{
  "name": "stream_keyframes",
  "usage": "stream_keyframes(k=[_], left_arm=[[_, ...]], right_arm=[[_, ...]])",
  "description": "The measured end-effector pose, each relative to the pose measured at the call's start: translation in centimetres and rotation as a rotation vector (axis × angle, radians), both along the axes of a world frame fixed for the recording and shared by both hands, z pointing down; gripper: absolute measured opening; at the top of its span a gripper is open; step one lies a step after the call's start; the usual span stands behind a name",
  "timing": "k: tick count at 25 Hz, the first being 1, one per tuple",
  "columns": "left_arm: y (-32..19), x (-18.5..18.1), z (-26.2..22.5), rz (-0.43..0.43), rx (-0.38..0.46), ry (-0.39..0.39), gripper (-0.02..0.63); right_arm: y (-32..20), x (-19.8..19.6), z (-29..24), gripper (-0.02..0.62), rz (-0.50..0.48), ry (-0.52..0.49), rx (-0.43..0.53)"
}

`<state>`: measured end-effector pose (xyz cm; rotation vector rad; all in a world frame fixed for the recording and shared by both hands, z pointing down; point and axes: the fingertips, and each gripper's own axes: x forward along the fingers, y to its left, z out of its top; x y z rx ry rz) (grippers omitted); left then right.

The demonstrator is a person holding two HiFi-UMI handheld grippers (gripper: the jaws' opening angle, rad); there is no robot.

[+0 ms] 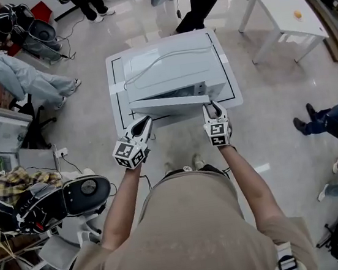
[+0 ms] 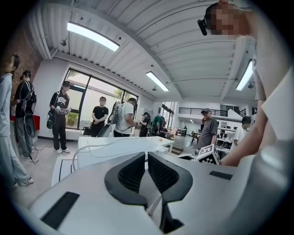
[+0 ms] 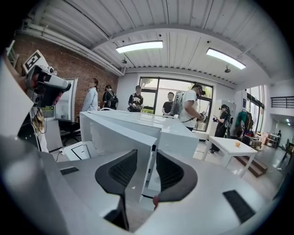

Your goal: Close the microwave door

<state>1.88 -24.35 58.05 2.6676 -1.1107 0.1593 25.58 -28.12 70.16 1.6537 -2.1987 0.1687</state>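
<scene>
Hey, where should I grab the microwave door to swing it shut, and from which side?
Take the microwave door by its free upright edge, coming from the front. The door stands ajar, and that edge is a thin slab a claw can straddle, probably with the most leverage. The right claw has it between its jaws now.

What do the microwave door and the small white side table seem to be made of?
Microwave door: smooth white panel, likely painted metal or plastic; faint sheen, sharp edges.
Side table: white, matte top, slim straight legs; painted wood or laminate perhaps, not certain.
</scene>
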Motion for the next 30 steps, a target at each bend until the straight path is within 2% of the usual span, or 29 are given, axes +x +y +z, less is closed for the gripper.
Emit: stream_keyframes(k=[17,30], left_arm=[[-2.2,0.2,0.5,-0.017,-0.012,-0.006,0.008],[-3.8,-0.6,0.9,-0.025,-0.018,0.002,0.008]], right_arm=[[-3.5,0.6,0.0,0.117,0.081,0.002,0.024],[-5.2,0.7,0.5,0.126,0.146,-0.004,0.006]])
